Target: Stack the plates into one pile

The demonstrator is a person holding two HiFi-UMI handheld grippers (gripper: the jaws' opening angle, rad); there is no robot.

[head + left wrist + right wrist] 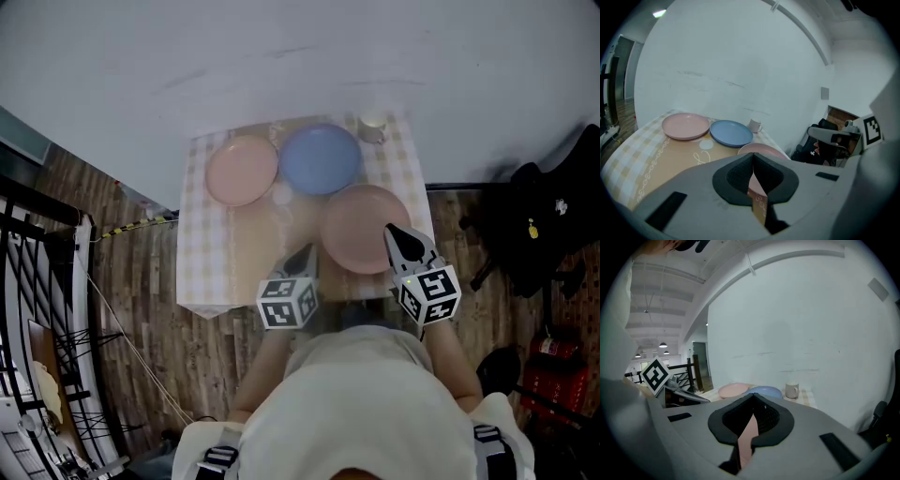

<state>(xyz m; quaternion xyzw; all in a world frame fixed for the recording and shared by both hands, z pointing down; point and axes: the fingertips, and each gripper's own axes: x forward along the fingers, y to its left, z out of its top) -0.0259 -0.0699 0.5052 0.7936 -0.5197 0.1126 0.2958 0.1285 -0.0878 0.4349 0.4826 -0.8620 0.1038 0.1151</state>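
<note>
Three plates lie on the checked table (202, 272). A pink plate (242, 170) (686, 125) sits at the far left, a blue plate (321, 158) (731, 133) beside it, and a larger pink plate (366, 228) (761, 150) nearer on the right. My left gripper (306, 255) (753, 159) hovers over the table's near edge, shut and empty, just left of the near pink plate. My right gripper (397, 234) (753, 401) is shut and empty too, with its tips over the near right rim of that plate.
A small white mug (372, 127) (754, 125) (791, 390) stands at the far right corner by the wall. Dark bags and a chair (544, 220) stand on the floor to the right. A black railing (28, 272) runs along the left.
</note>
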